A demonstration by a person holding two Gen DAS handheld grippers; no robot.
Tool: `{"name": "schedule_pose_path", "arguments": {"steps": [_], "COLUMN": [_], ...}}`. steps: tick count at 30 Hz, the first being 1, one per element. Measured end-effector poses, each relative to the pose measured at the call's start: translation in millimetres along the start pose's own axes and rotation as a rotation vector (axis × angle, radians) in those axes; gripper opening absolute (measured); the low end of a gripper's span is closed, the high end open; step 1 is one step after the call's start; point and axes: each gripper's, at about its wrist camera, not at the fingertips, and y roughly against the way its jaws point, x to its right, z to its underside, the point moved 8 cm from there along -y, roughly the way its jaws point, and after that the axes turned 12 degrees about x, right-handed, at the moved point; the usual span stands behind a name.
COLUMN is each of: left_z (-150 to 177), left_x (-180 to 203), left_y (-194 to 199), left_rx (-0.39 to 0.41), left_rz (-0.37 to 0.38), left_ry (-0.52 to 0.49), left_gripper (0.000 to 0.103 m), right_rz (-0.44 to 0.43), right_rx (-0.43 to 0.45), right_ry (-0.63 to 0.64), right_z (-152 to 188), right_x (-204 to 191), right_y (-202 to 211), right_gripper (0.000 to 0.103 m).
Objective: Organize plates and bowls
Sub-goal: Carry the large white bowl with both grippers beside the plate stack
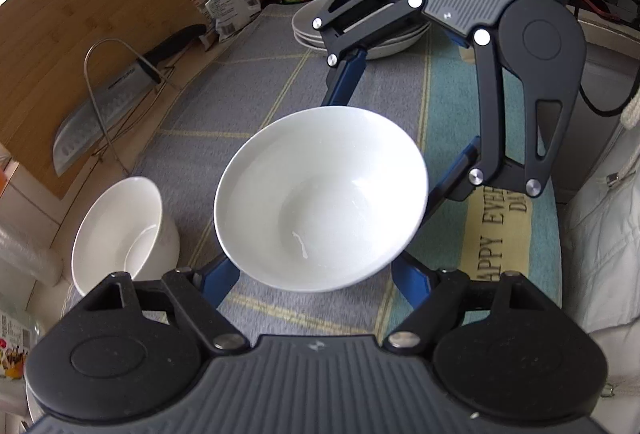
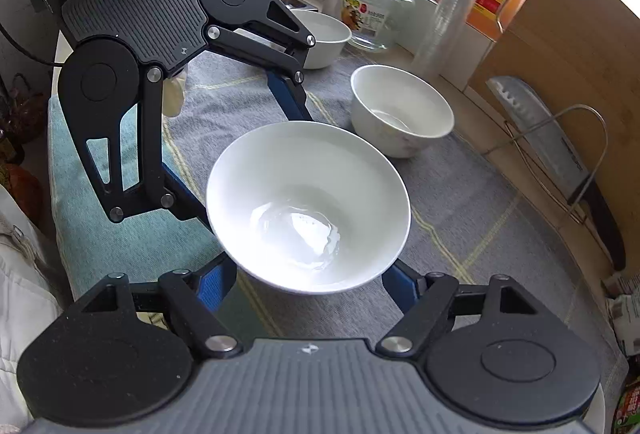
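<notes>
A wide white bowl hangs just above the grey cloth, gripped from two opposite sides. My left gripper is shut on its near rim, with the blue fingers running under the bowl. My right gripper is shut on the opposite rim. A smaller, deeper white bowl stands on the cloth beside it. Another white bowl sits farther back, behind the left gripper. Beyond the right gripper lies a stack of white plates.
A grey and teal cloth covers the counter. A wooden cutting board leans at the side, with a cleaver in a wire rack before it. A glass jar, bottles and packets line the back.
</notes>
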Motion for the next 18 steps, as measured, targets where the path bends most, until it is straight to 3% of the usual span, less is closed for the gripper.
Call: {"name": "schedule_pose_path", "arguments": {"steps": [9,18], "left_z": [-30,-29], "left_x": [7,5], "left_y": [-36,-56], "left_rx": [0.022,0.017], "left_rz": [0.042,0.065], "left_ry": [-0.017,-0.012], "left_gripper": [0.082,0.082], "right_rz": [0.039,0.051], "right_rx": [-0.027,-0.047], "right_ry": [-0.029,-0.051], "right_z": [30,44], "right_x": [30,45], "right_y": [21,18], "right_gripper": [0.083,0.083]}}
